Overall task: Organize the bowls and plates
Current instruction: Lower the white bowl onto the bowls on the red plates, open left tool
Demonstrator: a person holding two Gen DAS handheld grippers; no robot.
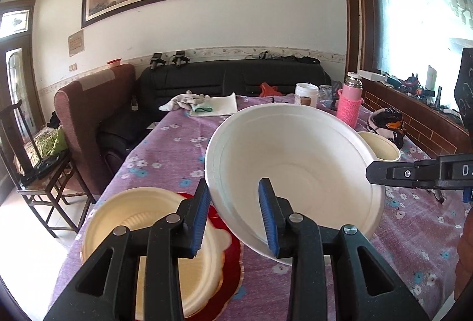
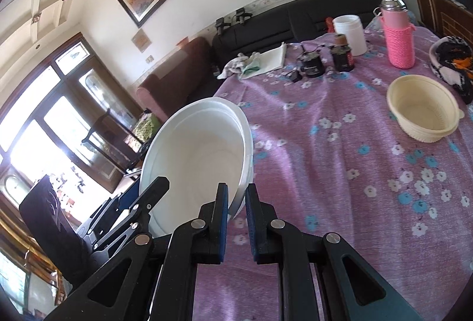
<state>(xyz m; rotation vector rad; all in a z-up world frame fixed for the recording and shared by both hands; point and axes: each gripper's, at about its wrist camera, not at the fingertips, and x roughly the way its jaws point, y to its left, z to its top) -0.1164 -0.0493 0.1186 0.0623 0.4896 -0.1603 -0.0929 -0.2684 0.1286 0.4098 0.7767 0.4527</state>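
A large white bowl hangs tilted above the purple flowered tablecloth. My right gripper is shut on its rim and shows at the right of the left wrist view. My left gripper straddles the opposite rim, one finger inside the bowl and one outside. Its jaws stand wider than the thin wall, and the pads do not seem to press. Below the left gripper lies a cream plate stacked on a red plate. A cream bowl stands upright at the right.
At the table's far end stand a pink flask, a white jar, two dark jars and folded cloths. A patterned bundle lies far right. A sofa and a wooden chair flank the table's left edge.
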